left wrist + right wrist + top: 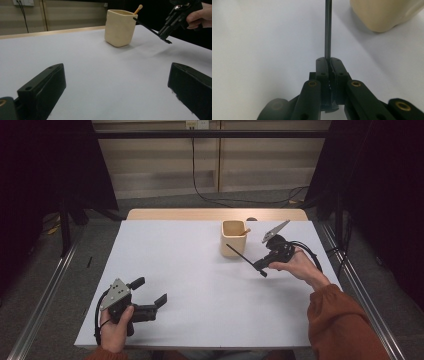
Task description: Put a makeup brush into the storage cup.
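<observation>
We see a white table, bare apart from a beige cup standing upright near its far right side, a wooden stick leaning out of it. Our left gripper sits low at the near left corner, jaws spread wide with nothing between them, well apart from the cup. Our right gripper is held above the table just right of the cup, jaws pressed together and pinching a thin black rod; the rod's free end points at the cup's near side, close to it – can't tell if it touches
</observation>
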Available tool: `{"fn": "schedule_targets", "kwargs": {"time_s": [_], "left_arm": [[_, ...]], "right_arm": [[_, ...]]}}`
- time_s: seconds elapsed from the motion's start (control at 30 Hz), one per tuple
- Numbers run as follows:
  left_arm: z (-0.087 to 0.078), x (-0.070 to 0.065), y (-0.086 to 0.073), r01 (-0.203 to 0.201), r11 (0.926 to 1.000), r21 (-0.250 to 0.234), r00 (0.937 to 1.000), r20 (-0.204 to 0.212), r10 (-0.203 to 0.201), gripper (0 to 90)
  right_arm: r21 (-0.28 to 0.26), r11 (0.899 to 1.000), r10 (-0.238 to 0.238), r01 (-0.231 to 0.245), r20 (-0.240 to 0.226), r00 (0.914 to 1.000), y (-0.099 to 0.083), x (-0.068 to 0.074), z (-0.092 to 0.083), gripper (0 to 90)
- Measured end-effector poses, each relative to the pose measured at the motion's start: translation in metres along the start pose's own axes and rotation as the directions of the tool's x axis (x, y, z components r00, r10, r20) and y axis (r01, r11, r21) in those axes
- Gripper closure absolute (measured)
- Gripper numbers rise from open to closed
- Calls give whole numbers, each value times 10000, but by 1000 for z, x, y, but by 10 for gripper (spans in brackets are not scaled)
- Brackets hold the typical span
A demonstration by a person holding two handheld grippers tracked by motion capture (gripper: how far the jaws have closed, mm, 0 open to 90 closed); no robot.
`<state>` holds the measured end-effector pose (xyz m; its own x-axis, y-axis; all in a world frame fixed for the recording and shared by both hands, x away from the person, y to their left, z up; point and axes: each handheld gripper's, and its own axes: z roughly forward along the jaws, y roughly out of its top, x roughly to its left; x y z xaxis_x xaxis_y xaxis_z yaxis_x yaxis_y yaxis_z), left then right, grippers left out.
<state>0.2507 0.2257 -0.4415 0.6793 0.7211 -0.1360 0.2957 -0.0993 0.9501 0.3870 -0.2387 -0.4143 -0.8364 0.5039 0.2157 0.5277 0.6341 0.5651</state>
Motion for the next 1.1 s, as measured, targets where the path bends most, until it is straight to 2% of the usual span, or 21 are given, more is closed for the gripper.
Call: {"fn": "schedule_targets", "kwargs": {"time_s": [0.27,0.37,0.43,0.63,0.83,0.9,1.0,1.1], "left_arm": [[0,0,0,22,10000,28,10000,-15,-22,15],[0,0,0,29,10000,-7,10000,0,-29,16],[0,0,0,28,10000,-5,10000,7,-28,16],[0,0,0,14,10000,3,10000,-1,-14,15],[0,0,0,-15,10000,2,10000,-20,15,16],[-1,-1,0,-27,10000,-11,10000,-24,27,16],[-1,-1,0,-22,10000,-24,10000,-31,22,15],[-1,0,0,-17,10000,-22,10000,-44,17,15]], "right_arm": [[-780,9969,-32,51,243,9997,-4,0,-2,855],[-1336,9910,26,18,332,9994,-5,0,-6,855],[-1813,9834,106,-43,336,9994,-6,0,-10,854],[-2717,9623,220,-98,418,9989,-8,3,-16,854],[-3320,9431,333,-198,348,9988,-11,4,-17,855],[-3660,9300,480,-344,283,9984,-14,3,-17,854],[-3975,9168,554,-378,328,9979,-17,4,-17,854],[-4414,8962,670,-447,350,9971,-19,5,-18,854]]}}
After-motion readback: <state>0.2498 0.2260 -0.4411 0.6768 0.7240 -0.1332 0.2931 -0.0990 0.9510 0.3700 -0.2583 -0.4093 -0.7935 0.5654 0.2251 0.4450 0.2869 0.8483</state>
